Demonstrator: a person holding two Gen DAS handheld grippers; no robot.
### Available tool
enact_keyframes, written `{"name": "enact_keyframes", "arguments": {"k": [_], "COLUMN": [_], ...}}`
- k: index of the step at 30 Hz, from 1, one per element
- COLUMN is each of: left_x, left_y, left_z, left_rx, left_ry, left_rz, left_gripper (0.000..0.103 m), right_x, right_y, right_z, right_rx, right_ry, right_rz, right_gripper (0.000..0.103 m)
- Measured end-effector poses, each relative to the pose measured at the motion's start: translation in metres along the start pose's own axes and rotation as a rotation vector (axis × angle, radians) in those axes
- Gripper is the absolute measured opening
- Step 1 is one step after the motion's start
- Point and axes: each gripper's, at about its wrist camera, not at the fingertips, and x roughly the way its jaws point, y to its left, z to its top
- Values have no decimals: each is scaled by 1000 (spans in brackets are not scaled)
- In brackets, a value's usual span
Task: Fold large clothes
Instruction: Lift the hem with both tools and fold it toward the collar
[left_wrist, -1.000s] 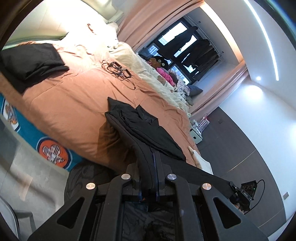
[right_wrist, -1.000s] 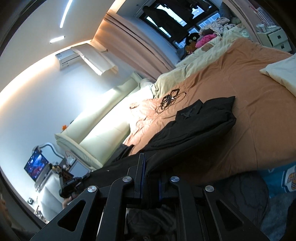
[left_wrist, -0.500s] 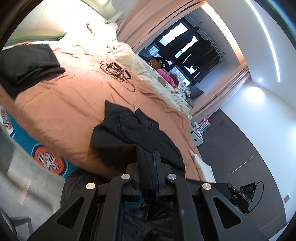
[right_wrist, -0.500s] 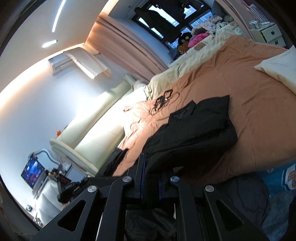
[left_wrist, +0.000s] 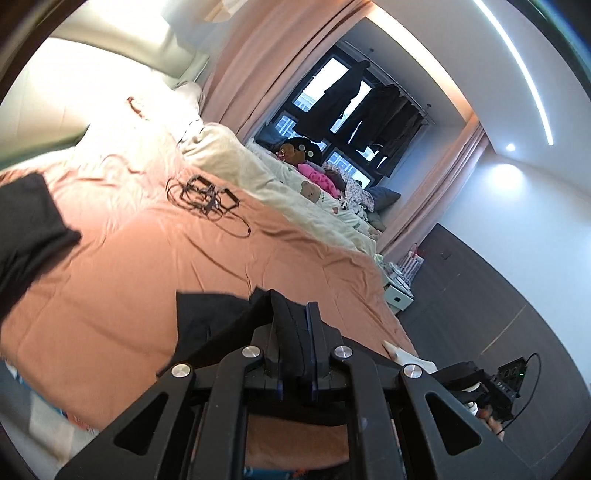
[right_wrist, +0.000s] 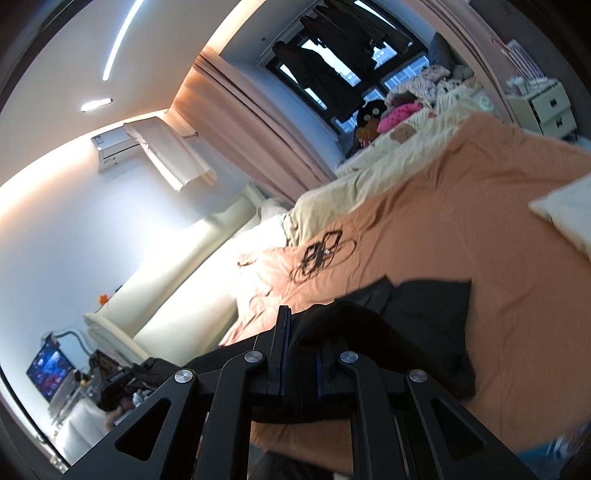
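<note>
No legible text, labels, brands or numbers anywhere. Monitor (right_wrist: 50, 371) at lower left of right wrist view shows a bright blue pic, too blurred to read. Patterned blue fabric (left_wrist: 48, 413) under the bed edge has printed shapes, no readable words.

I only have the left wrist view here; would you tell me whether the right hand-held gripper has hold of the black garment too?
Observer: Yes, the right hand-held gripper is shut on a bunched fold of the black garment.
Operator: Thank you. Where does the cloth on that side lie?
Observer: In the right wrist view it spreads to the right of the gripper, over the orange bedspread, with one corner lying flat.
Operator: Is anything close to it there?
Observer: A cream pillow lies further right on the bed, apart from the garment.
</note>
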Motion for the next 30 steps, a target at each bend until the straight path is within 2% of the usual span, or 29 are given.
{"name": "enact_keyframes", "arguments": {"k": [5,10,22,30], "left_x": [49,98,216,275], "left_y": [2,11,72,98], "left_z": [32,45,34,32], "left_rx": [22,39,-14,-20], "left_ry": [13,37,195,245], "left_rz": [19,61,177,230], "left_gripper": [11,11,11,11], "right_x": [32,73,156,203], "right_y": [-6,-25,-101,-144], "right_z": [31,50,48,45], "right_rx": [-33,-44,52,76], "right_ry": [1,16,125,189], "right_rz": [-32,-88,-187,-258], "right_gripper": [11,11,11,11]}}
